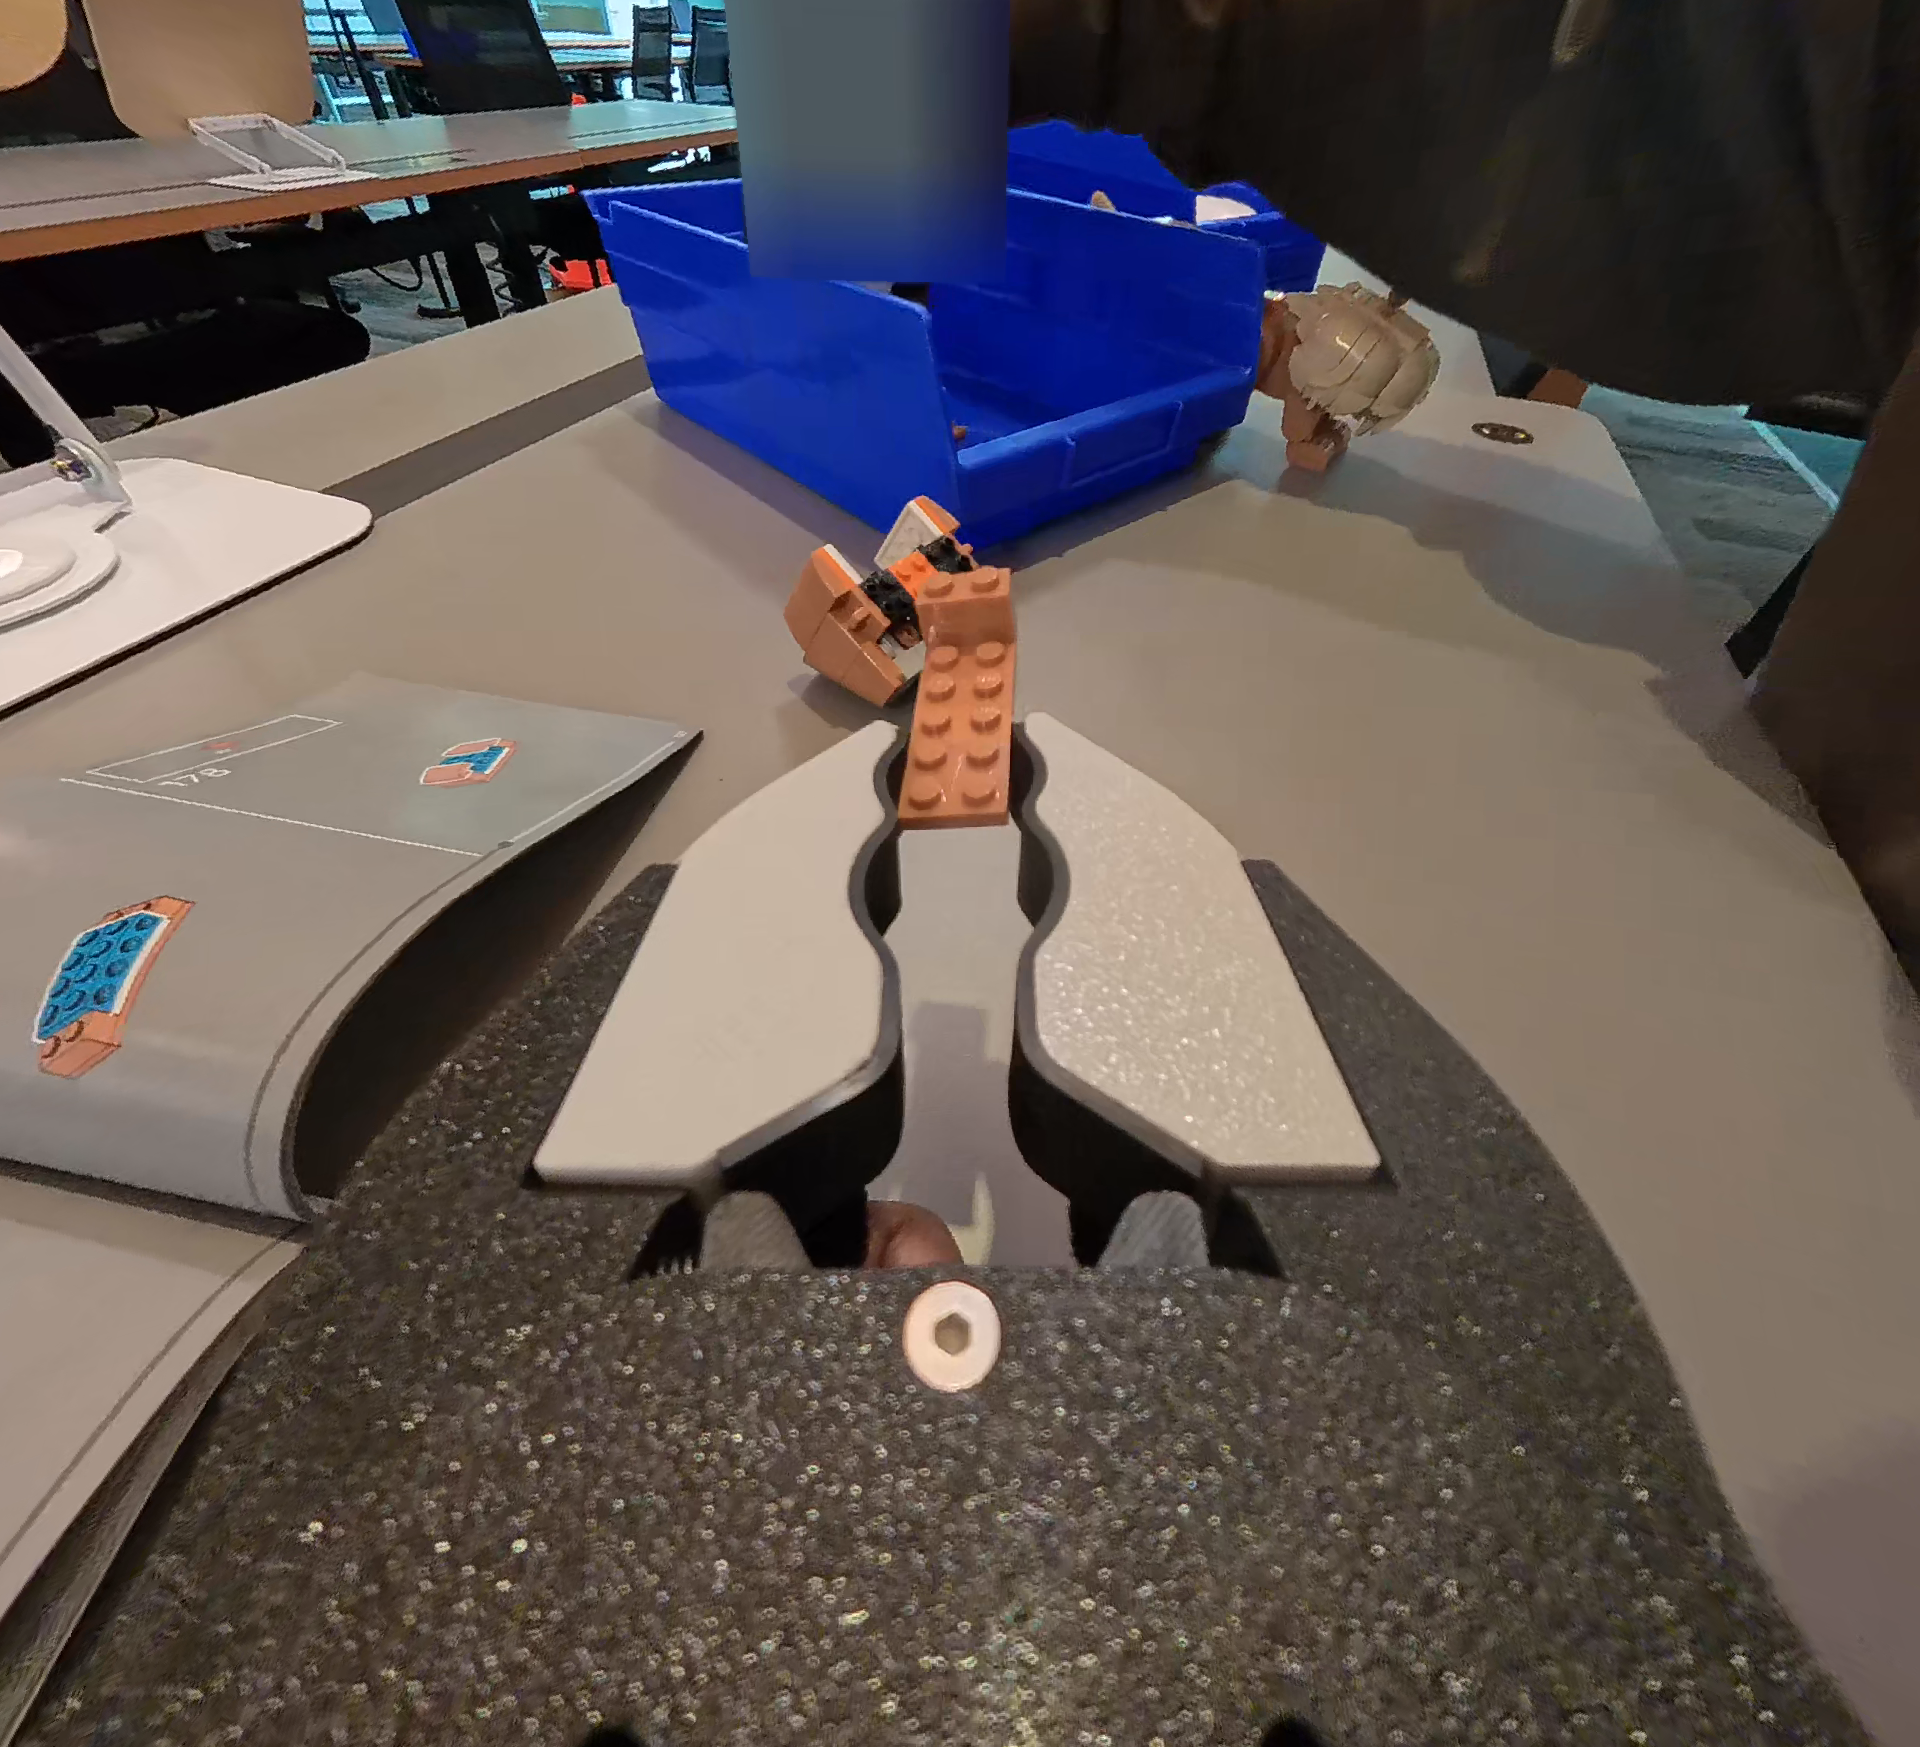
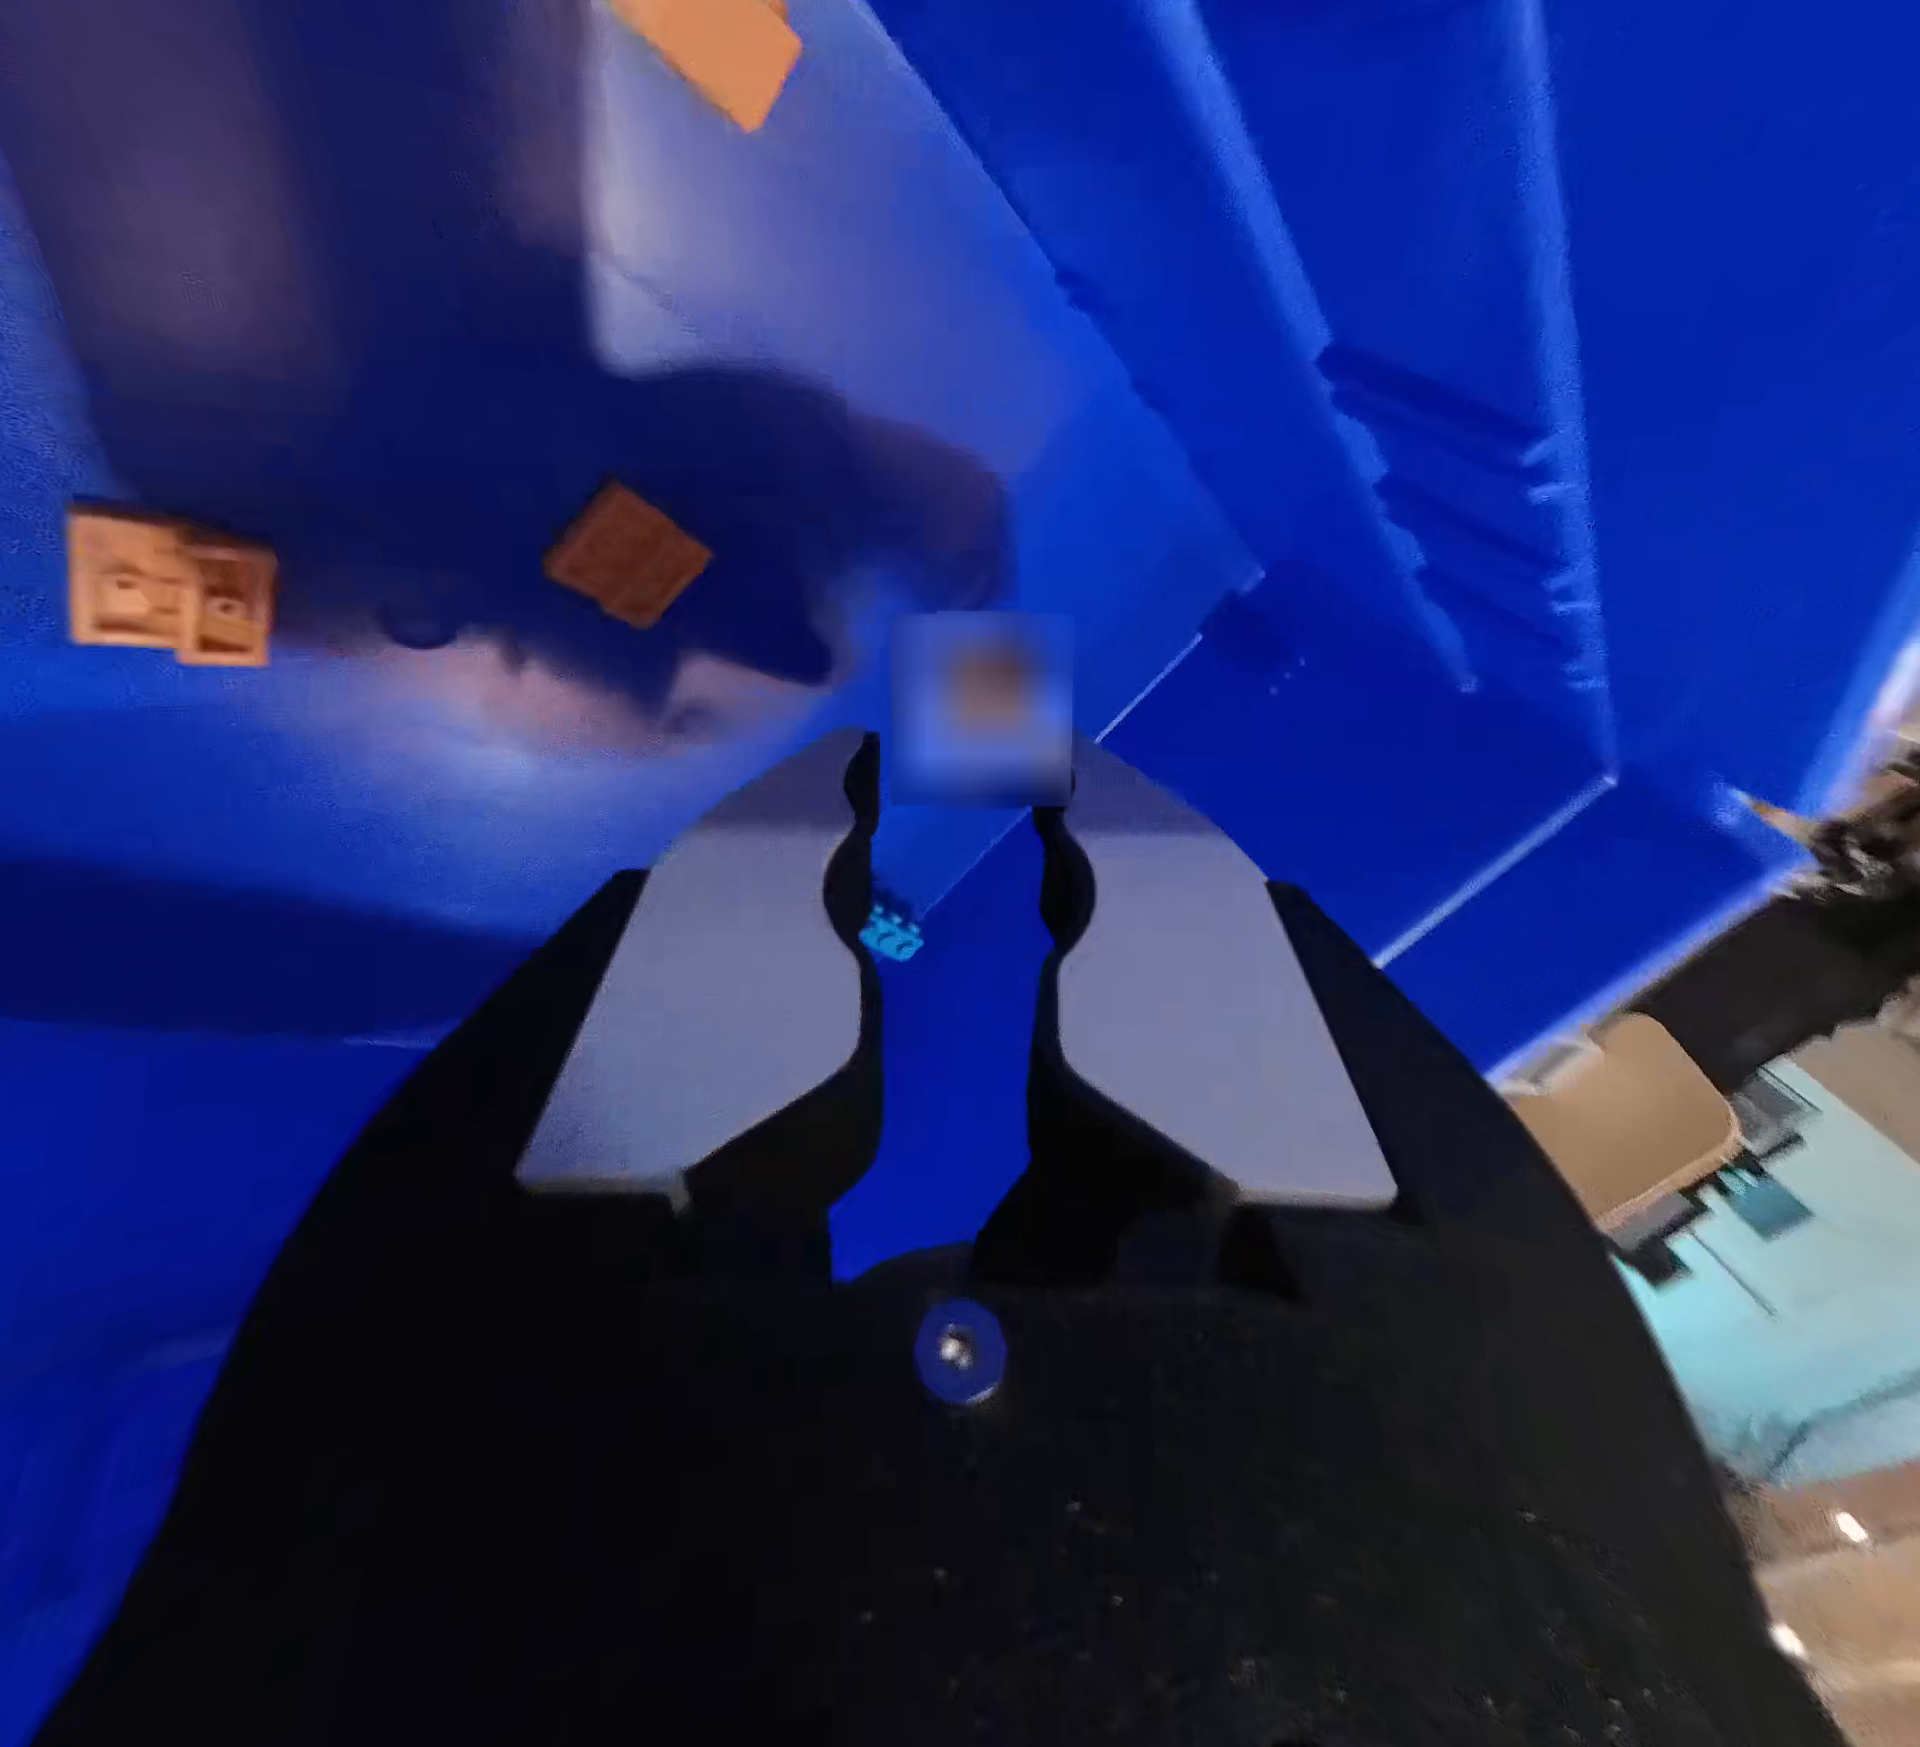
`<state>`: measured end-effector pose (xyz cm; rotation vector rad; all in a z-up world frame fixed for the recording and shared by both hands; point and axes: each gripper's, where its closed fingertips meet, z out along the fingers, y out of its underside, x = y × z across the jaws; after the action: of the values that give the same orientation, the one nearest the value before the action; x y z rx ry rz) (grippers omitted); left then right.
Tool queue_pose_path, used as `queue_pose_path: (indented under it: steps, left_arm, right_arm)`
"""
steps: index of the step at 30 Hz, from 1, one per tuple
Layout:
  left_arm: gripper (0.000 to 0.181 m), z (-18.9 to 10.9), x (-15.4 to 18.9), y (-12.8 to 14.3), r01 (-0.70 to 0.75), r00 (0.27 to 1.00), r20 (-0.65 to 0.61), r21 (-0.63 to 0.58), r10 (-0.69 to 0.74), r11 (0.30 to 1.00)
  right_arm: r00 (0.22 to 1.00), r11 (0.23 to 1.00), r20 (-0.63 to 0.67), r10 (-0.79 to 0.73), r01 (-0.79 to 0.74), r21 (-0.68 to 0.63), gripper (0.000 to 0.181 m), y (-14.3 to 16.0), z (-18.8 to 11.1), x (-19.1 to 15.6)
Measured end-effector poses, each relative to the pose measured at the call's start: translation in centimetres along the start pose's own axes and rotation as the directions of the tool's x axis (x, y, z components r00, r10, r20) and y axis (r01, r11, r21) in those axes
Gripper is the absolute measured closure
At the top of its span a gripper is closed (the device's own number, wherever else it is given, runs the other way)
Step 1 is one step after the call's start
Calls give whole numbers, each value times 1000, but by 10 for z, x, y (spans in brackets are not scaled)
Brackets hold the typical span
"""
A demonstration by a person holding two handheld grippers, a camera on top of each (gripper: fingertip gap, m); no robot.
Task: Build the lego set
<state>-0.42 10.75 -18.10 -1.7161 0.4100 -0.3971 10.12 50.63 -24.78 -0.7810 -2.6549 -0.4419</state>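
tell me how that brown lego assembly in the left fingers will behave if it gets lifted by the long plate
The brown lego assembly looks rigid plastic, so it likely won't flex. The left gripper pinches only the long plate's near end, with the chunkier part hanging beyond, so it may pivot or droop forward. The studded joints could pop apart if bumped against the grey table.

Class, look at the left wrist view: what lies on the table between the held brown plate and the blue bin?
A small brown, black and white brick assembly, joined to the plate's far end, just short of the bin.
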Motion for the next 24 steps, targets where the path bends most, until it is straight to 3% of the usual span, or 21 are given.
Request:
queue_pose_path:
  steps: [9, 20, 24]
  left_arm:
    - [163, -3, -7, -3, 52, 999, -6, 21, -52, 998]
    - [163, -4, -11, -2, 52, 999, 2, 16, -52, 999]
    - [163, -4, -10, -2, 53, 999, 0, 15, -53, 998]
  right_arm:
    - [962, 999, 271, 32, -39, 19, 155, 6, 15, -4]
    - [960, 1000, 279, -26, 28, -3, 150, 3, 20, 7]
    - [949, 1000, 314, 19, -14, -17, 162, 2, 19, 2]
